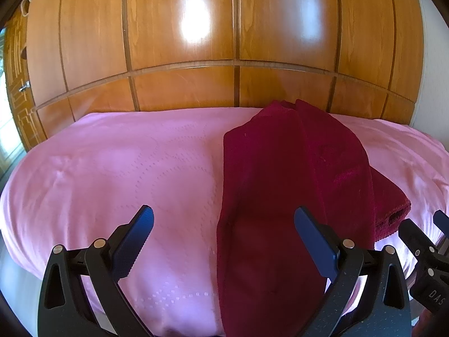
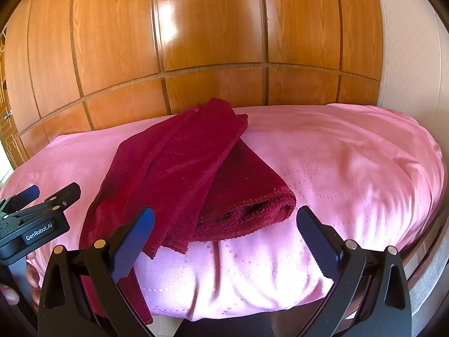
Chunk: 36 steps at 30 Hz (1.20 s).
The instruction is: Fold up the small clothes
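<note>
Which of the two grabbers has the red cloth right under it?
The left gripper: the dark red cloth runs beneath its right finger. The right gripper hangs open mostly over bare pink bedspread.

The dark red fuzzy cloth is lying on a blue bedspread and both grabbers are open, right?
Not quite: the bedspread is pink, not blue. The right wrist view shows it clearly. The rest holds: the dark red fuzzy cloth lies on it, and the left hand-held gripper and right hand-held gripper are both open.
</note>
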{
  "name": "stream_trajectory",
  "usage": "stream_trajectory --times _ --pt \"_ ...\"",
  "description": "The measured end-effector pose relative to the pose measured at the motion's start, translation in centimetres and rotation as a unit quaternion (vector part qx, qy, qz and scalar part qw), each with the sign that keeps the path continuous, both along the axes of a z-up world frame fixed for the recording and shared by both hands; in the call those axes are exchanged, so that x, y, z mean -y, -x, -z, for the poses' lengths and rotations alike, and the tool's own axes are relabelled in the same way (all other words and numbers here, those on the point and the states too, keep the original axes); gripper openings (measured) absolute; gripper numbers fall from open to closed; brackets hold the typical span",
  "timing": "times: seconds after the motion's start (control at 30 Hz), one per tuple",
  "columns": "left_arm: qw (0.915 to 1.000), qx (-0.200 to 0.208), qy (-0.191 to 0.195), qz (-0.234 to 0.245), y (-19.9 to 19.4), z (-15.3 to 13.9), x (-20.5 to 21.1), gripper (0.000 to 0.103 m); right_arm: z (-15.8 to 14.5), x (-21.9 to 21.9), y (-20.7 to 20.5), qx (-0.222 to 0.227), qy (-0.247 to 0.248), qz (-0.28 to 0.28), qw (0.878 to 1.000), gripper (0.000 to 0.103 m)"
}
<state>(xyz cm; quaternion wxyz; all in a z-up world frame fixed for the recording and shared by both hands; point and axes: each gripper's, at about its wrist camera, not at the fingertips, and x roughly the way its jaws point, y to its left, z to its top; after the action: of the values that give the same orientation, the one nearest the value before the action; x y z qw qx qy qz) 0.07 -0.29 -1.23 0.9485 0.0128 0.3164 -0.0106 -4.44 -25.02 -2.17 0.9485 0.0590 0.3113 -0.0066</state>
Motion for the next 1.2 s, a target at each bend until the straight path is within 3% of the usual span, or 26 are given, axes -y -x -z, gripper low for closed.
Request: stream_trajectory --times 0.6,0.8,0.93,1.0,1.1,1.2 --pt "0.9994 -0.015 -0.005 0.032 -0.5 0.6 0.7 0.099 0.0 0.3 -0.3 -0.003 -0.003 0.006 1.0 0.101" --pt "0.9973 -0.023 -0.026 0.065 -0.8 1.0 1.4 0.099 0.1 0.9 -0.6 -0.007 -0.004 0.01 1.0 0.101" --pt "0.992 -0.019 -0.05 0.114 -0.4 1.4 2.4 0.095 0.1 2.2 -1.1 -0.01 -0.011 0.023 1.0 0.101" --pt "0.9868 -0.032 -0.053 0.15 -0.3 1.9 3.0 0.087 -0.1 2.9 -1.6 -0.008 -0.008 0.026 1.0 0.101" --pt "0.9772 -0.057 -0.057 0.196 -0.2 3.1 4.2 0.085 -0.6 4.1 -2.3 -0.003 -0.02 0.028 0.999 0.1" --pt "0.97 -0.073 -0.062 0.223 0.0 4.3 5.4 0.085 -1.0 4.6 -3.7 -0.003 -0.028 0.017 0.999 0.088"
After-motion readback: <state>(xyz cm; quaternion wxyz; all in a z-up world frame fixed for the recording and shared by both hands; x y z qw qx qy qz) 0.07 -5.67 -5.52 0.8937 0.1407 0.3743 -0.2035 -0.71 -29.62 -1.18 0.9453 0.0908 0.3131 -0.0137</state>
